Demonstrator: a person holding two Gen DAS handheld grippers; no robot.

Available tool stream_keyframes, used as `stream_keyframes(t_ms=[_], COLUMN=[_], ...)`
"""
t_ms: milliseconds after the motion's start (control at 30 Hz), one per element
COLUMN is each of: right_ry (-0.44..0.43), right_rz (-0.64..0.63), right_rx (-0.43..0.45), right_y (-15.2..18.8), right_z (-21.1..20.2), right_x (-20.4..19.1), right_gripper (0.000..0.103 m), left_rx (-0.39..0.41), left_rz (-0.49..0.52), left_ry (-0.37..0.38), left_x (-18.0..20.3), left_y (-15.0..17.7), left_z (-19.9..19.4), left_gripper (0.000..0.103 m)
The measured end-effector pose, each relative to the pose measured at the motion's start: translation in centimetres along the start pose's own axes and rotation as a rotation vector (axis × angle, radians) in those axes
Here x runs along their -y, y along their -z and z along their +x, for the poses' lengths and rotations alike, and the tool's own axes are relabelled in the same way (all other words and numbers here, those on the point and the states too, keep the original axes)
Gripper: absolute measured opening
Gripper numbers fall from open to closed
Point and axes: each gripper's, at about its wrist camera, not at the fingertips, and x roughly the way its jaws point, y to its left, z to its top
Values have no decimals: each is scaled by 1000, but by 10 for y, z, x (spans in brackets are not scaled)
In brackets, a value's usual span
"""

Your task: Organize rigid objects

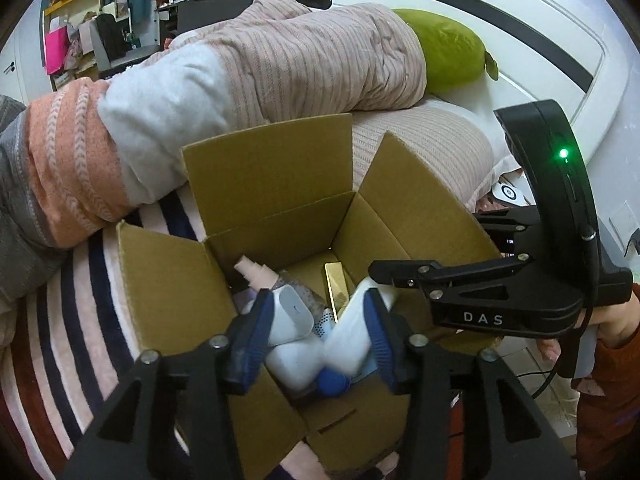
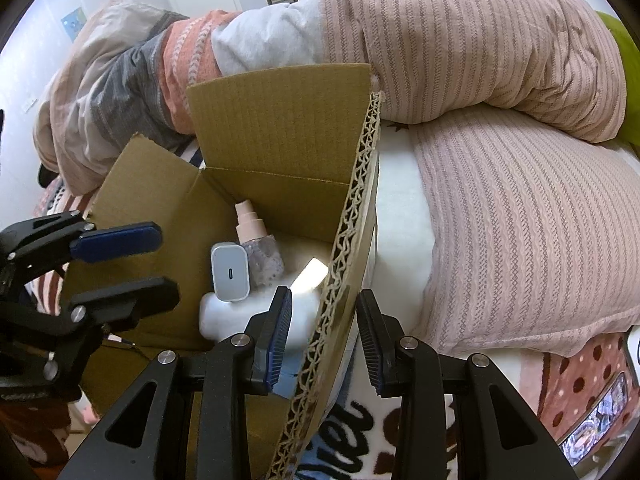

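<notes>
1. Left wrist view: the left hand-held gripper (image 1: 318, 320) is hovering over the open cardboard box (image 1: 256, 168), its blue-padded fingers (image 1: 256, 320) standing apart with nothing clamped between them.
2. The box is sitting on a striped blanket (image 1: 80, 320) on the bed, and a white charger (image 1: 292, 312), a pink spray bottle (image 1: 256, 272), a gold box (image 1: 336, 284) and a white tube (image 1: 352, 332) are lying inside it.
3. The right hand-held gripper (image 1: 384, 276) is reaching in from the right over the box's right flap.
4. Right wrist view: the right hand-held gripper (image 2: 324, 340) is straddling the box's right flap (image 2: 352, 220), fingers apart on either side of the corrugated edge without pinching it.
5. The charger (image 2: 230, 276) is lying just beside the spray bottle (image 2: 256, 240) inside the box.
6. The left hand-held gripper (image 2: 120, 264) is showing at the left, also spread.
</notes>
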Motion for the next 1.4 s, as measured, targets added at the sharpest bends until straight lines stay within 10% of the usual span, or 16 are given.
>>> stream_keyframes(t_ms=[467, 600, 1033, 1400], right_ry=[16, 29, 106, -16], right_rz=[4, 7, -132, -150], right_rx=[53, 160, 590, 605], right_y=[6, 15, 81, 108], right_z=[-15, -43, -115, -127], right_x=[1, -7, -90, -124], right_gripper=[33, 35, 103, 103], left_rx=[183, 262, 394, 372], left_rz=[-33, -67, -286, -347], left_ry=[-122, -200, -355, -399], left_x=[-14, -24, -63, -78], left_y=[29, 47, 128, 165], left_z=[-79, -116, -186, -184], left_gripper=[102, 102, 103, 103])
